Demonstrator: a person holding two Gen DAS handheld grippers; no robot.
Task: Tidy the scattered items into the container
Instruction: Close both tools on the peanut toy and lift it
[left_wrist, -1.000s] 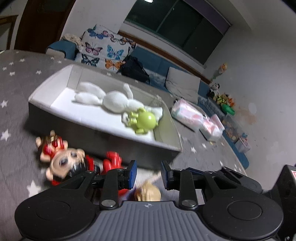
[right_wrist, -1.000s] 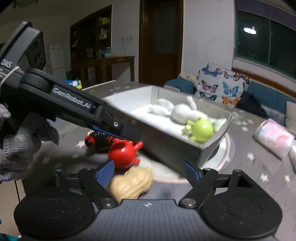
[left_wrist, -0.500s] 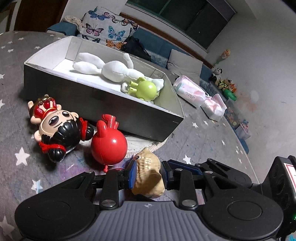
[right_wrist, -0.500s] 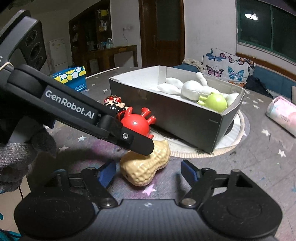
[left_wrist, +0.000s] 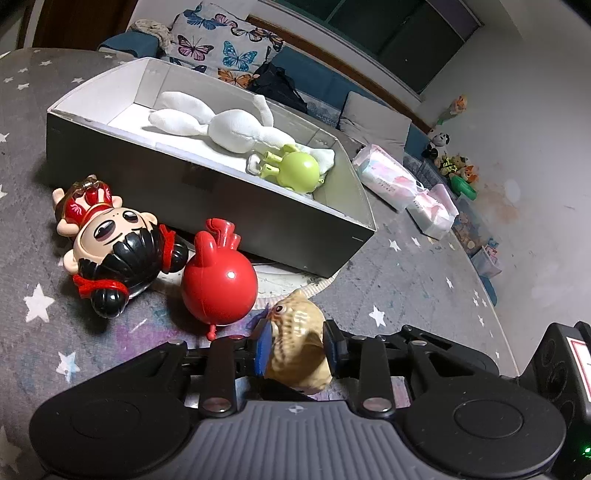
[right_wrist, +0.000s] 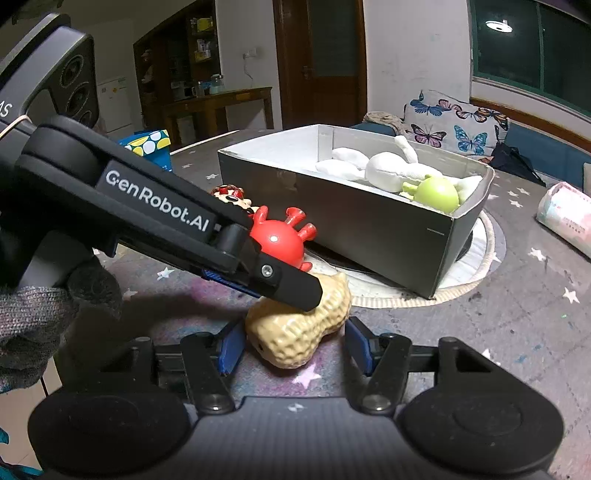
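A tan peanut toy (left_wrist: 297, 332) lies on the star-patterned cloth in front of the grey box (left_wrist: 207, 184). My left gripper (left_wrist: 295, 347) straddles it from above. Its blue pads touch the peanut's sides while the jaws are opening. In the right wrist view the left fingers (right_wrist: 291, 284) lie across the top of the peanut toy (right_wrist: 314, 317). My right gripper (right_wrist: 293, 347) is closing around the same peanut, with small gaps at both pads. A red round toy (left_wrist: 218, 284) and a black-haired doll (left_wrist: 107, 240) lie beside the box.
Inside the box are a white plush rabbit (left_wrist: 236, 129) and a green toy (left_wrist: 299, 171). The box stands on a round white mat (right_wrist: 480, 266). Tissue packs (left_wrist: 388, 177) lie to the right. A gloved hand (right_wrist: 37, 314) holds the left gripper.
The left gripper came down onto the peanut and took it between its pads. The right gripper sank a little and its jaws narrowed around the peanut from the near side.
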